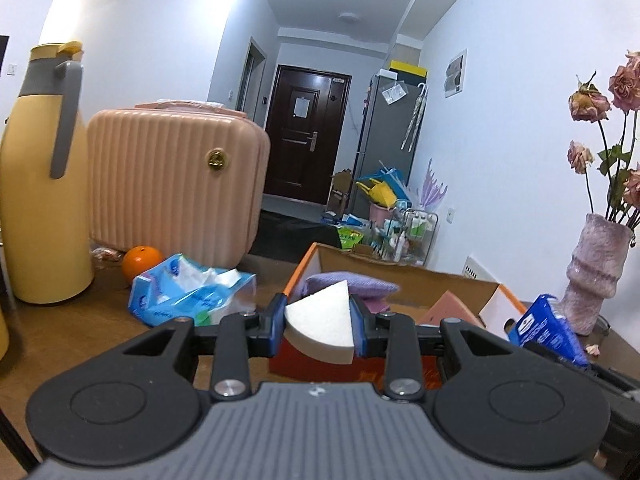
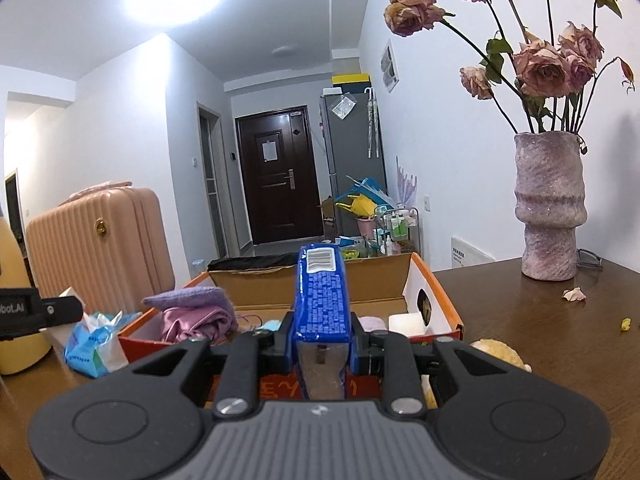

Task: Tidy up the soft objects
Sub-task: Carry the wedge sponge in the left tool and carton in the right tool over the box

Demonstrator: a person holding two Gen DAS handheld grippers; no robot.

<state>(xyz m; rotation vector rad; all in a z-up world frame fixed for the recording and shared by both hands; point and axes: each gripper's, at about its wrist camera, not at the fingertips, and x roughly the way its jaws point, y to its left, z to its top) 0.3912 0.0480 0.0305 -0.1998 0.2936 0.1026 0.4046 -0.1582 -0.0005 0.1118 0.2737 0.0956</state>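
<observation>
Left gripper [image 1: 320, 320] clamped on white sponge wedge [image 1: 320, 322], held at near edge of box [image 1: 400, 276]. Right gripper [image 2: 320, 344] clenched on blue packet [image 2: 322, 292], upright, above box [image 2: 440, 292] front. Inside box: purple cloth [image 2: 188, 300] at 9 o'clock, white block [image 2: 406, 324] at 3 o'clock. Torn tissue pack [image 1: 192, 292] on table [image 2: 540, 340], 9 o'clock of box. Vase [image 2: 548, 208] at 2 o'clock; suitcase [image 1: 172, 176] at 10 o'clock.

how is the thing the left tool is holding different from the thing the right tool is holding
The left tool grips a white wedge-shaped sponge, plain and unwrapped. The right tool grips a blue tissue pack, a printed plastic packet with a barcode, long and narrow, standing on edge. Both are clamped between closed fingers near the orange cardboard box.
</observation>
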